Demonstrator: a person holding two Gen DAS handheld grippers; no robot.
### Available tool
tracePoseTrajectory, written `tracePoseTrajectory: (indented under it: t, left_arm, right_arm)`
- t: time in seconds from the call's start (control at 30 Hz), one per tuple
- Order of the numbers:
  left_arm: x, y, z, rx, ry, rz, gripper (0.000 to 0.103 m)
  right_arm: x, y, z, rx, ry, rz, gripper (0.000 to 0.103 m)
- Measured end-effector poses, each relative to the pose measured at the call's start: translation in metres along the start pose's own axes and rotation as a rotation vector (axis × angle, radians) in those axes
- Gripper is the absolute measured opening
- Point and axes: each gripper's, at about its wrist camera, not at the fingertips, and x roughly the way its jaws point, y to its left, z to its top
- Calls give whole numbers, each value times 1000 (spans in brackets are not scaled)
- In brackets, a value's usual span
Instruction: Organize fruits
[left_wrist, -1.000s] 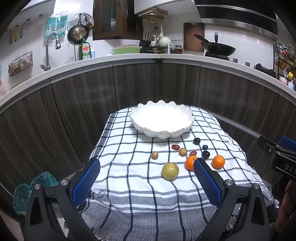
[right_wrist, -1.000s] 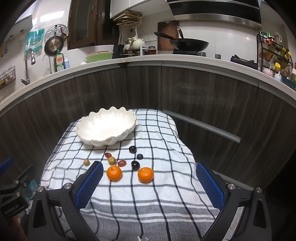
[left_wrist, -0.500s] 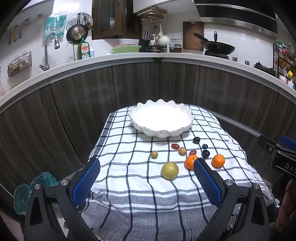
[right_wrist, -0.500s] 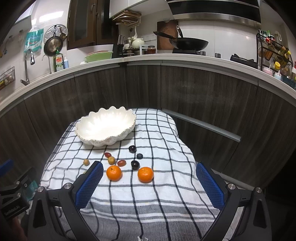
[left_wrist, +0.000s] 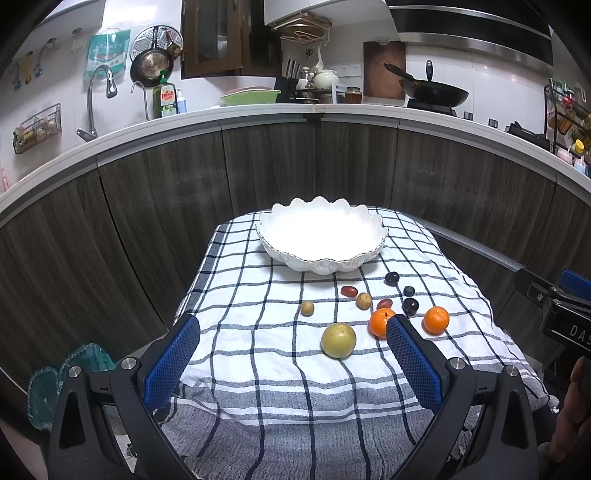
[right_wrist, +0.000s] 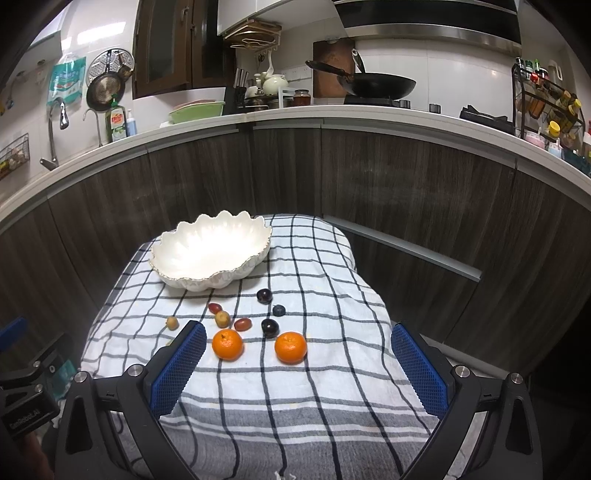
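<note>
Both grippers held above the near edge of the desk, over the checked cloth (left_wrist: 258, 332). Left gripper (left_wrist: 291, 354): fingers wide apart, holding nothing. Right gripper (right_wrist: 295, 365): fingers likewise wide apart, holding nothing. White scalloped bowl (left_wrist: 291, 258) standing toward the far edge, nothing visible inside. Fruit lying loose on the cloth between bowl and near edge: two oranges (right_wrist: 228, 344) nearest the right side, a yellow-green round fruit (left_wrist: 338, 340) just left of them, dark plums (right_wrist: 270, 327) and small brown and red fruits (right_wrist: 222, 318) behind.
</note>
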Motion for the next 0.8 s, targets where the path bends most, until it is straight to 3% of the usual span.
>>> tracePoseTrajectory:
  t: [0.4,0.8]
  left_arm:
    - [12,-3,-2,10,22,-2,103]
    - [39,-7,1,38,84,0,103]
  right_arm:
    - [3,1,-1,0,8,2,102]
    - [31,6,0,1,76,13,102]
